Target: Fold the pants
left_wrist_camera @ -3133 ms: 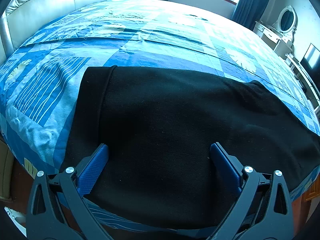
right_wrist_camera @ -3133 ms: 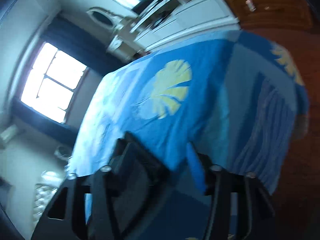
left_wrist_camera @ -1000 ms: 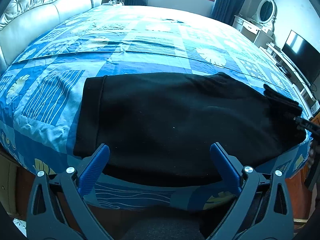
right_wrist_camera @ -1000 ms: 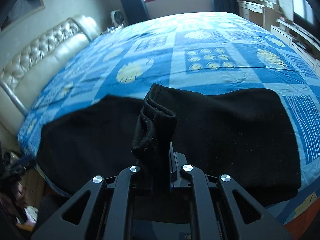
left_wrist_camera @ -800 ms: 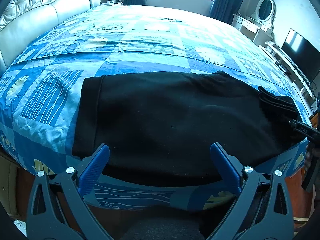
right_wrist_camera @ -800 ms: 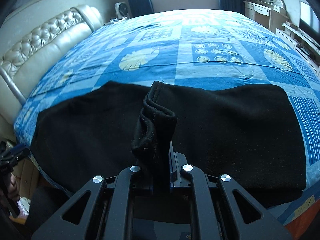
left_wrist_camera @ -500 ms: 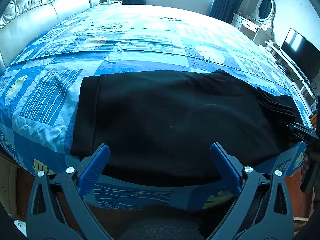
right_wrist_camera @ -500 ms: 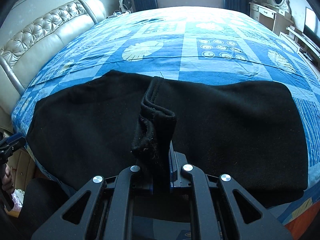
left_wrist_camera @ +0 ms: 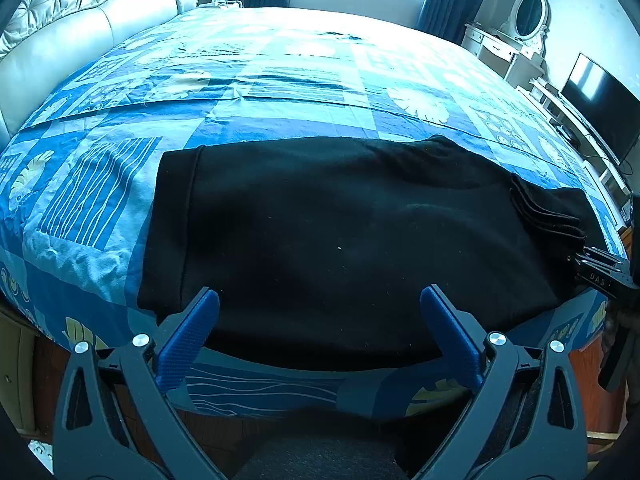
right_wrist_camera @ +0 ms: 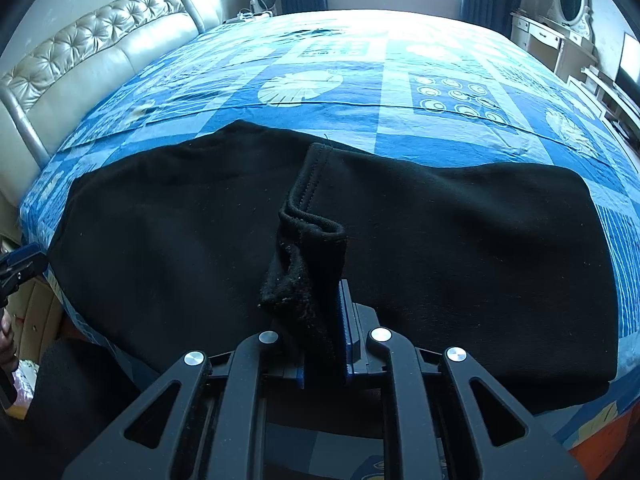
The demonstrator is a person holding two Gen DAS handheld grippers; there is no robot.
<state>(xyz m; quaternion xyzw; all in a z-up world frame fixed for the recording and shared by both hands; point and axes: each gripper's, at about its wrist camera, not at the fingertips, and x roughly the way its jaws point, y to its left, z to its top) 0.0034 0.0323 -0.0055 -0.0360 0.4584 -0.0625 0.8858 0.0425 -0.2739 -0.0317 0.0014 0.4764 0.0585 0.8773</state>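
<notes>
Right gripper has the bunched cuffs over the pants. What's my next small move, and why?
Probably open the right gripper fully and back it out. Its fingers, which have just been opening, still hold the cuff bundle, and that end already lies over the black pants on the bed. The left gripper is open.

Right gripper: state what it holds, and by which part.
The right gripper pinches the black pants by a bunched hem end, jaws just easing open. The left gripper holds nothing.

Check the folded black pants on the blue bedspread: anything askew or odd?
One thing: the black fabric pants' bunched cuff sits scrunched between the right gripper's just-loosening jaws, not flat. Left gripper is open.
</notes>
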